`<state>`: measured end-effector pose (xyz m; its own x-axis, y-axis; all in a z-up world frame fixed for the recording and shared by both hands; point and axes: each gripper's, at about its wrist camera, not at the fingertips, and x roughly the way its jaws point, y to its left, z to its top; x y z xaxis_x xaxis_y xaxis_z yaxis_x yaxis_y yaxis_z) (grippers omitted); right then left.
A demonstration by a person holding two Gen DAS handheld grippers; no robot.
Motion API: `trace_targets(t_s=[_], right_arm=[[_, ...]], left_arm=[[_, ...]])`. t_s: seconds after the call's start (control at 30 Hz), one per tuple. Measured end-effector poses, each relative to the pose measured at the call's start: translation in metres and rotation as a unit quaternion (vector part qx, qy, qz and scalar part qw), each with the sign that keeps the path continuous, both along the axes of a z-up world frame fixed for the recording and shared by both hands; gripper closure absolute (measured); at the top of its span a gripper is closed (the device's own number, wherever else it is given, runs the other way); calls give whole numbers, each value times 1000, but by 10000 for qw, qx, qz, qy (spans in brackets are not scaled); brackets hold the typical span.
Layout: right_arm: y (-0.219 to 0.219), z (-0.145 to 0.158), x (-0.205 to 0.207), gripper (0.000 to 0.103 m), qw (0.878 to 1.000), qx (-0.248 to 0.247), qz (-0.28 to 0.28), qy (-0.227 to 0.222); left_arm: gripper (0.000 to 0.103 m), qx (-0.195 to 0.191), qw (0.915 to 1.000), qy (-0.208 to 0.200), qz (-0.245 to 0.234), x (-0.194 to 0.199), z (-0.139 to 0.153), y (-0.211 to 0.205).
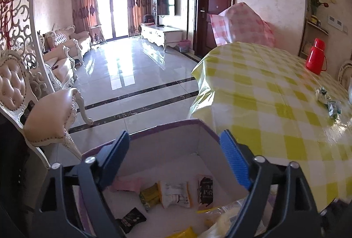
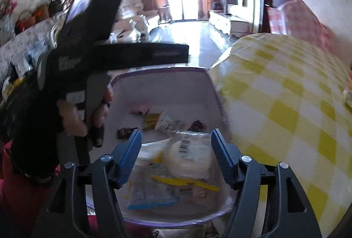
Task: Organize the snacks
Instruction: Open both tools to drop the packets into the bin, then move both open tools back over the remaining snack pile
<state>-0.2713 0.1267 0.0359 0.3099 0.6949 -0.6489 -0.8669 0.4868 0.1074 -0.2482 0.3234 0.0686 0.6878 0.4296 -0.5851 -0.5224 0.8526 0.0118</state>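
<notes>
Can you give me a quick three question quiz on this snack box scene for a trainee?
1. True or false: the left gripper is open with nothing between its pads.
2. Where does the red thermos stand? A) on the floor B) on the yellow checked tablecloth C) in the box
3. Fill in: the clear bread bag lies inside the white ____.

Key: 1 true. 2 B. 3 box. The right gripper is open over the bag, pads clear of it.
</notes>
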Motion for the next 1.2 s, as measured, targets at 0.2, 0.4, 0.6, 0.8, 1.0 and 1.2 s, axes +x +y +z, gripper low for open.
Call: trace_targets(t_s=[0.2,0.4,0.6,0.8,1.0,1.2], right_arm=[[-51,10,40,30,9954,379,-852,237],[-115,17,75,21,9851,695,-1547,298],[-193,6,109,16,9641,869,-2446,554],[-265,-12,143,16,9332,995,-3312,975],[-328,-16,171,16,9021,886,-4132,869],[-381,-8,220,16,8700,815,-4787,861]], left_arm=[[4,372,9992,94,-81,11,-1,-23],[3,479,9974,279,-459,26,-6,-54],[2,-157,9872,523,-1497,56,-13,-117],[2,-875,9570,745,-2663,101,-13,-199],[2,-1028,9531,592,-2784,178,-13,-275],[2,-983,9544,636,-2746,261,-28,-333]])
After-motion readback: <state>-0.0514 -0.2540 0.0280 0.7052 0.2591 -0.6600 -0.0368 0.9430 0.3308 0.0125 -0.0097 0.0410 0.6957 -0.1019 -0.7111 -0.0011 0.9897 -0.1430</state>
